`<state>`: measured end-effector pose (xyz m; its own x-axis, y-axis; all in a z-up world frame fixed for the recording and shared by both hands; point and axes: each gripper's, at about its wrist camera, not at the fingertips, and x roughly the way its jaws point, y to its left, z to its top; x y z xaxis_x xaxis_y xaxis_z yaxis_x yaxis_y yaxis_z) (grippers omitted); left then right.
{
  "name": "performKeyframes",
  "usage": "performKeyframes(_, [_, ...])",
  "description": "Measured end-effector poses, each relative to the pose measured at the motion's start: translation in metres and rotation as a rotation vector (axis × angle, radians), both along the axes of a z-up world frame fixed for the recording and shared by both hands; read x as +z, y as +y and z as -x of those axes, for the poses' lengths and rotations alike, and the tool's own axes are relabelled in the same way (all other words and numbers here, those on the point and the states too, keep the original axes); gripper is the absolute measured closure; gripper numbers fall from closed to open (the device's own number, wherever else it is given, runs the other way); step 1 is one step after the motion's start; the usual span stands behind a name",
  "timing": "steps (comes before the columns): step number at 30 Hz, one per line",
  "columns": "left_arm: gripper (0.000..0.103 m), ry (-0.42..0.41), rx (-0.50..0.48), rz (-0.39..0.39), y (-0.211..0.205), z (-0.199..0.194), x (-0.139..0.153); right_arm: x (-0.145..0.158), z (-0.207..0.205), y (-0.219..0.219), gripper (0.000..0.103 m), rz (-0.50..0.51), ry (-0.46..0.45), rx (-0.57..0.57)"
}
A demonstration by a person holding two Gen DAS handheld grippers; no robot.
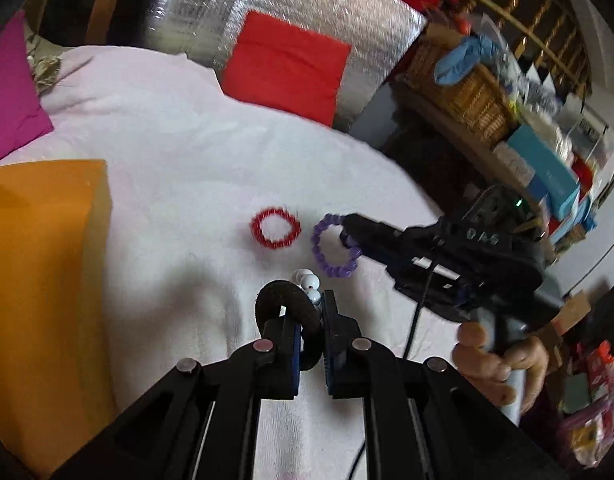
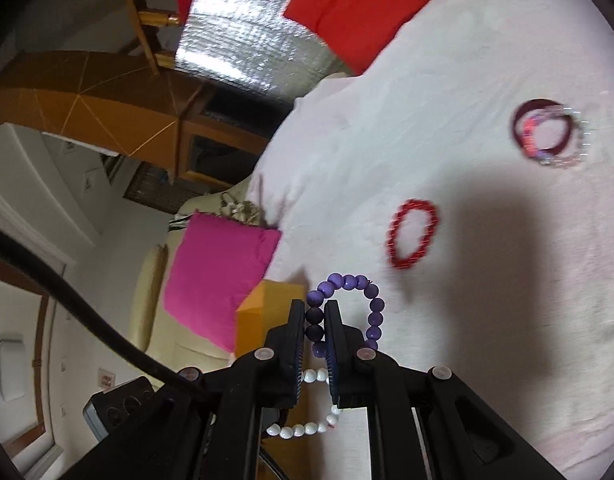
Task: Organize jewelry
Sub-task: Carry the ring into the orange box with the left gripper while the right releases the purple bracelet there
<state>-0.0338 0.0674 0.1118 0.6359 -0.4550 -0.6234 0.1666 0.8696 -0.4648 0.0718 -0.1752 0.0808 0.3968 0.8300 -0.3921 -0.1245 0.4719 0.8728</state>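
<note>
Orange box (image 1: 43,280) bounds the white cloth (image 1: 167,152) on the left; open cloth lies beyond it. Left gripper (image 1: 307,308) is clamped on a black fuzzy ring (image 1: 285,304), with a white bead bracelet (image 1: 307,284) just beyond its tips. Red beaded bracelet (image 1: 275,228) lies flat mid-cloth. Right gripper (image 2: 316,320), in a hand (image 1: 495,364), pinches the round-beaded purple bracelet (image 2: 363,304), raised off the cloth. Stacked bangles (image 2: 549,134) lie well apart.

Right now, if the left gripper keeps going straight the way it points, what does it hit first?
Probably the white cloth, near the red bracelet. The left gripper, holding a black band, points down at it; depth is unclear.
</note>
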Motion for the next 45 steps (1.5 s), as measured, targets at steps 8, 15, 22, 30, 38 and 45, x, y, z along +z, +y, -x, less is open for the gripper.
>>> performKeyframes(8, [0.093, -0.095, 0.13, 0.053, 0.045, 0.037, 0.037, 0.024, 0.01, 0.057, 0.092, -0.046, -0.059, 0.104])
performKeyframes(15, [0.093, -0.154, 0.357, -0.07, 0.101, 0.074, 0.06, 0.043, 0.029, 0.119, 0.092, -0.109, -0.103, 0.216])
performKeyframes(22, [0.093, -0.047, 0.454, 0.018, 0.16, 0.077, 0.028, 0.046, 0.054, 0.181, 0.092, -0.096, -0.125, 0.344])
performKeyframes(30, [0.093, -0.008, 0.466, 0.102, 0.181, 0.076, 0.011, 0.026, 0.058, 0.218, 0.092, -0.063, -0.08, 0.388])
performKeyframes(38, [0.093, 0.058, 0.49, 0.155, 0.199, 0.073, -0.01, 0.006, 0.055, 0.222, 0.092, -0.03, -0.032, 0.381])
performKeyframes(45, [0.089, 0.134, 0.536, 0.084, 0.199, 0.066, -0.025, 0.001, 0.056, 0.226, 0.089, 0.021, -0.025, 0.383])
